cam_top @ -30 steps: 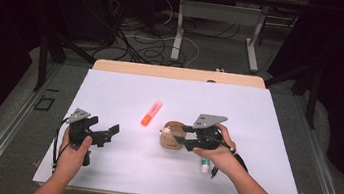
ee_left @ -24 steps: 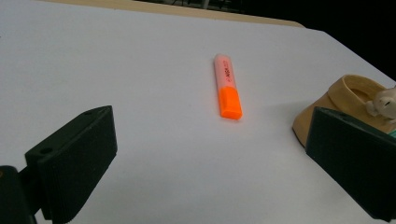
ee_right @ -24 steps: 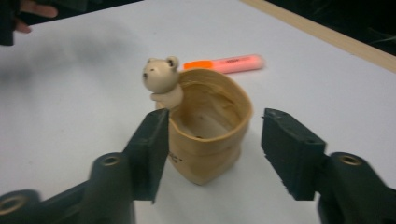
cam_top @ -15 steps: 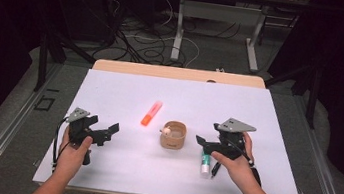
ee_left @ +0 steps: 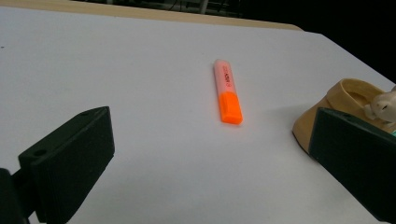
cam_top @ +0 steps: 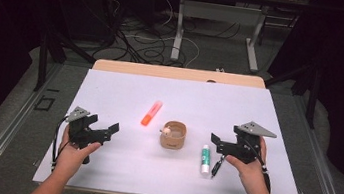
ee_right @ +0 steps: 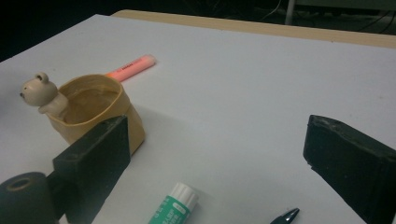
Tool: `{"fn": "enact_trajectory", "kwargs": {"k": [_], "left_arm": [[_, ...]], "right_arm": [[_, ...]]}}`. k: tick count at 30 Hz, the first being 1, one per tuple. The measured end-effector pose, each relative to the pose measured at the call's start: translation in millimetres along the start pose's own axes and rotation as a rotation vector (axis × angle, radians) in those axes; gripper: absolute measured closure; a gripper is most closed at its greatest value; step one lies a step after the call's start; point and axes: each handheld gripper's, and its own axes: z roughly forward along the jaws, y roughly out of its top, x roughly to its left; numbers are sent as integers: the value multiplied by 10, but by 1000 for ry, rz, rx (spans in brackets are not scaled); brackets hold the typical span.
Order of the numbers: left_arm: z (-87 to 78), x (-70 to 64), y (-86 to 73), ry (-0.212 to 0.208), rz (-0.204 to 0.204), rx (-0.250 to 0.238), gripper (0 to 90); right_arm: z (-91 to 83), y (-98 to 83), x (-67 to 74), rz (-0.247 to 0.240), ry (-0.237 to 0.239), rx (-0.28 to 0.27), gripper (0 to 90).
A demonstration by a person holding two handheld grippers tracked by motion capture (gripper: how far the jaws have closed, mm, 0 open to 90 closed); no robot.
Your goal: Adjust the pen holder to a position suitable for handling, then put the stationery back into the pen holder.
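Note:
A tan cup [cam_top: 173,135] with a small bear figure [ee_right: 39,91] on its rim stands upright mid-table. An orange highlighter [cam_top: 151,113] lies just behind and to the left of it. A white and green glue stick [cam_top: 205,159] and a black pen [cam_top: 216,166] lie to the cup's right. My right gripper [cam_top: 216,143] hovers beside the pen; its jaws have just been opening and hold nothing. In the right gripper view the cup [ee_right: 93,112] sits behind its left jaw. My left gripper [cam_top: 104,124] stands open at the left, pointing toward the highlighter [ee_left: 227,95].
The white sheet [cam_top: 125,91] covers the table, with a wooden edge [cam_top: 178,72] at the back. Cables and metal table legs [cam_top: 178,32] lie on the floor beyond. Dark floor surrounds the table on both sides.
My right gripper has let go of the cup, opened wide and drawn back to the right. The cup now stands upright alone. The left hand has stayed put.

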Motion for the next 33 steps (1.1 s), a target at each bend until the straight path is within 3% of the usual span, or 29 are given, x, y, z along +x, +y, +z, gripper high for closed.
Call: {"fn": "enact_trajectory", "kwargs": {"k": [3,11,14,20,22,25,29,33], "left_arm": [[-9,-27,14,-5,16,-2,7],[-15,-79,79,9,37,-3,44],[-18,-131,192,28,20,-9,81],[46,-292,404,21,73,-18,153],[59,-302,436,16,75,-19,163],[115,-367,637,-2,64,-33,176],[169,-448,827,3,90,-48,215],[208,-484,906,6,115,-51,248]], "right_arm": [[5,-8,-19,34,-4,2,43],[-6,-29,-56,20,-14,29,42],[7,-33,-76,24,-26,26,42],[-8,-22,-99,25,-35,24,45],[-17,-19,-104,20,-37,20,48],[-39,-18,-123,41,-49,17,59],[-23,-21,-113,41,-52,10,68],[-63,8,-89,37,-53,0,68]]}}
